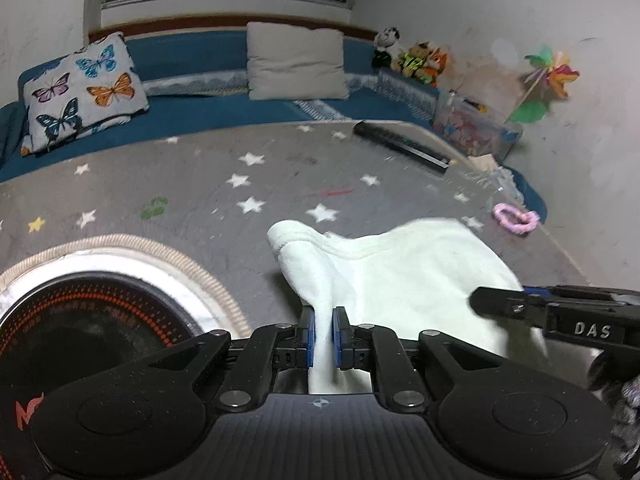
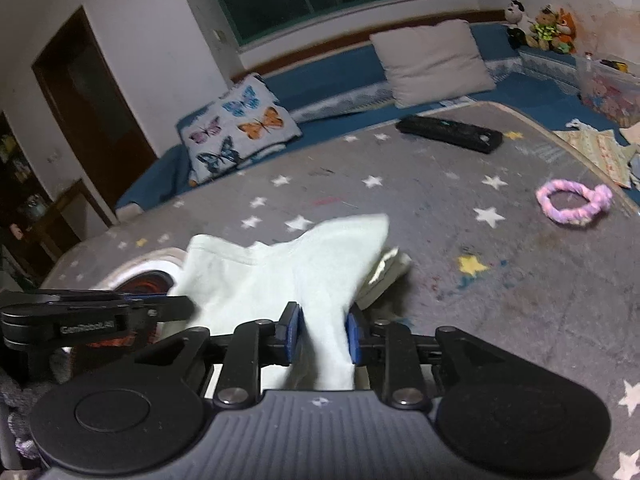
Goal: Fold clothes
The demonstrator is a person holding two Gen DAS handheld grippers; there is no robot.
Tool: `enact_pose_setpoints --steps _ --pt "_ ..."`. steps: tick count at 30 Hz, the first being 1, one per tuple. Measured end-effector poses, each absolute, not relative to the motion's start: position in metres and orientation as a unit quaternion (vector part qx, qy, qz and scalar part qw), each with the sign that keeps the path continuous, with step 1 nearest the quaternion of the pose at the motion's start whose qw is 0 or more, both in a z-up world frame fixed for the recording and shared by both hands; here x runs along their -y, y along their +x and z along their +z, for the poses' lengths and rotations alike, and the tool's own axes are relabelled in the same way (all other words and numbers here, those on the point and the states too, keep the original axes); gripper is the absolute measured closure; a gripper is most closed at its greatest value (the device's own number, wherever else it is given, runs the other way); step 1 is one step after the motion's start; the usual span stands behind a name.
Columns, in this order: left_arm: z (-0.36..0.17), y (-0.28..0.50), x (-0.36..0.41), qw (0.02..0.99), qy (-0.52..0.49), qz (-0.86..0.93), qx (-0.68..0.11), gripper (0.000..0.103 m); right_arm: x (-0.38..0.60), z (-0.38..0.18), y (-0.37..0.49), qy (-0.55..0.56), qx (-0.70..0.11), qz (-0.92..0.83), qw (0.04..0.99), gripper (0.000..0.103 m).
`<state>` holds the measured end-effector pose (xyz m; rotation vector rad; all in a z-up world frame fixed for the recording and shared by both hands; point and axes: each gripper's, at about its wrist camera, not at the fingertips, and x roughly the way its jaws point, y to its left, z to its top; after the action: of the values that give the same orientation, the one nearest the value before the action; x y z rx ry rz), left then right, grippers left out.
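The left tool [image 1: 324,334] is pinching a bunched edge of the pale mint garment [image 1: 400,280] between its 2 blue pads, the cloth running straight through the narrow gap and down behind the tool body. The right tool [image 2: 322,338] is gripping another gathered edge of the same garment [image 2: 280,276], its pads set a little wider around a thicker fold. Each tool is showing in the other's view, off to the side, so the 2 are working close together with the cloth slung between them.

Ahead of both tools, the garment is spreading out over the grey star-print mat [image 1: 200,184], partly raised rather than lying flat. A second, cream-coloured piece of cloth [image 2: 386,274] is peeking out just beyond the right tool. To the left of the left tool a round, rope-edged object [image 1: 120,280] is lying on the mat.

Judging by this, the step in hand is carrying a held edge over for a fold. The next move calls for keeping both grips level, drawing the cloth taut, laying it down square and only then letting go.
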<state>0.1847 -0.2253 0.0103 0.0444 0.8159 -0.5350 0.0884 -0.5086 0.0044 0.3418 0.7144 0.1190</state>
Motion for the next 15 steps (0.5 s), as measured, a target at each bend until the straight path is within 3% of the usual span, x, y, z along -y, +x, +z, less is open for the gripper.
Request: enact_pose_setpoints --steps 8,15 --pt "0.012 0.186 0.217 0.89 0.018 -0.244 -0.385 0.079 0.513 0.02 0.08 0.141 -0.321 0.031 0.936 0.073" --pt "0.018 0.193 0.226 0.895 0.016 -0.249 -0.37 0.079 0.504 0.025 0.093 0.138 -0.307 0.067 0.939 0.073"
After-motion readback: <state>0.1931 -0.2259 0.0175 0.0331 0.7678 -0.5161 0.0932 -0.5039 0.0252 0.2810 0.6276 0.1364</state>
